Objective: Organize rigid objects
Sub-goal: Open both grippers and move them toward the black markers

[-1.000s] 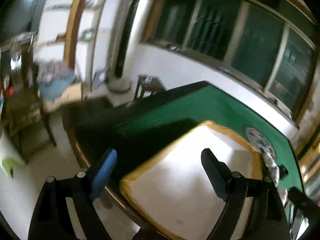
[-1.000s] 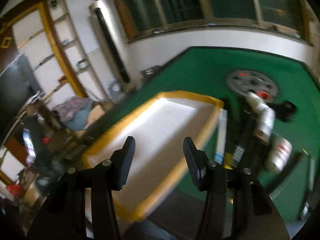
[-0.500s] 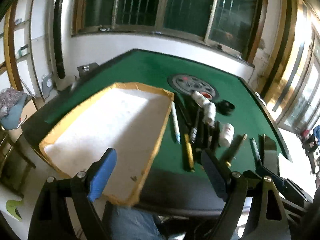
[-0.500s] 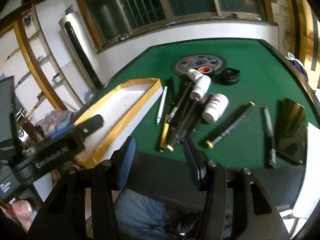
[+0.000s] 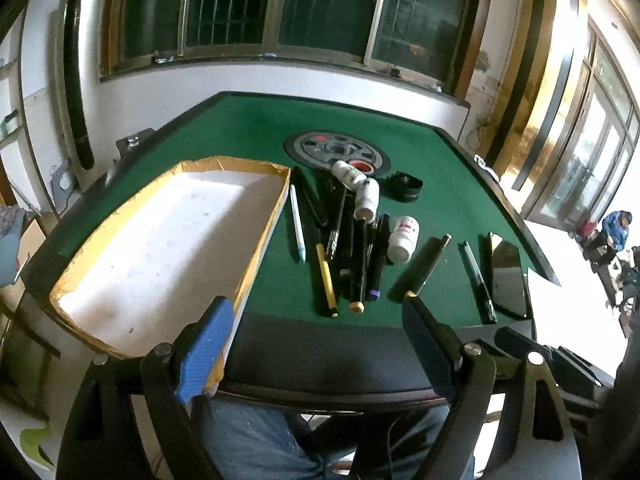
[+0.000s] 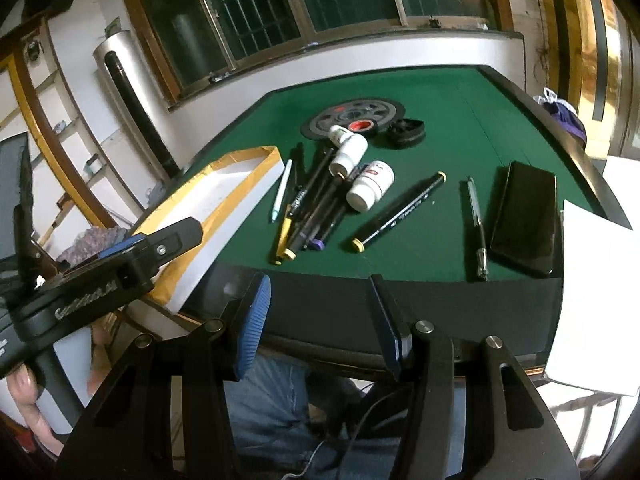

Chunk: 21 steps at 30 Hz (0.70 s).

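A white tray with a yellow taped rim lies on the left of the green table, with nothing in it. To its right lies a heap of pens and markers, with three white bottles on and beside it. Further right are a black marker, a single pen and a dark phone. My left gripper hangs open over the near table edge. My right gripper is open too, short of the marker and the pen heap.
A round disc is set in the table's middle, with a black cap beside it. White paper lies at the right edge next to the phone. The left gripper's body, held by a hand, reaches in over the tray.
Both views have swung from the tray and room onto the whole table. The pens, bottles and phone came into sight. Both grippers stayed open.
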{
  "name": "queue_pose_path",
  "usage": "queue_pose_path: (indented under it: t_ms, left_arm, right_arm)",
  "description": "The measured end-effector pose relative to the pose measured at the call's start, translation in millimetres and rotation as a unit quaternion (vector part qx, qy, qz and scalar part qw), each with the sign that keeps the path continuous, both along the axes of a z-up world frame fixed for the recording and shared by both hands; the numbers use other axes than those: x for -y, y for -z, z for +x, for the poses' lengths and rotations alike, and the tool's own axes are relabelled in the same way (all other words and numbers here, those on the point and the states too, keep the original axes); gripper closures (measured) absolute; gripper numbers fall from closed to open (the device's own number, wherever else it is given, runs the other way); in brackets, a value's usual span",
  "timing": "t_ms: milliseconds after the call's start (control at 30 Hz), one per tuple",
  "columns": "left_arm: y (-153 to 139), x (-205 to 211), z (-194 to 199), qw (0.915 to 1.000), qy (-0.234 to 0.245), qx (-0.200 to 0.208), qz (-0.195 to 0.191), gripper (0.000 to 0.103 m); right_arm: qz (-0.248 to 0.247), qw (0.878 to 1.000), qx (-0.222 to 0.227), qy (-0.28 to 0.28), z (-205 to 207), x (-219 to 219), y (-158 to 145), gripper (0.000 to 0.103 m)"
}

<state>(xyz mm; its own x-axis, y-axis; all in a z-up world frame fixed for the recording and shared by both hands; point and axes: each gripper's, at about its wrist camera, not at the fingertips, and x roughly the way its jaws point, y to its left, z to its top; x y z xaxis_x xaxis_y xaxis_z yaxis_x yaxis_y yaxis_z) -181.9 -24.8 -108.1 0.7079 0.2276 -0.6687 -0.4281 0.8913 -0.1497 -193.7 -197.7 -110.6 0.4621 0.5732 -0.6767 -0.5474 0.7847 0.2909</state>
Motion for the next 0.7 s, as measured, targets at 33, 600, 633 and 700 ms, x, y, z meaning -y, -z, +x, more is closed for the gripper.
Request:
queue_pose_path:
  t_ms: [33, 600, 633, 700]
  left_arm:
    - [1.7, -0.4, 1.0, 1.0, 0.0, -0.003, 0.0, 0.016]
    - [29.9, -12.1, 66.4, 0.9938, 0.086, -0.07, -0.008, 0.042]
    - [32.6, -12.5, 71.5, 0.9933, 0.089, -0.073, -0.009, 0.047]
    - [39.4, -14.6, 82.3, 0.9915, 0.099, -0.083, -0.016, 0.051]
  right_arm:
    - [-0.001, 1.0, -0.002, 0.0, 1.8, -1.1, 2.1, 0.053]
    - [-0.015, 0.997, -0.063, 0.046, 87.6, -19.1, 36.2, 0.053]
    - [-0.014, 0.996, -0.068, 0.05, 93.4, -19.7, 37.8, 0.053]
    - [-0.012, 0.995, -0.079, 0.059, 106.2, -20.4, 41.4, 0.053]
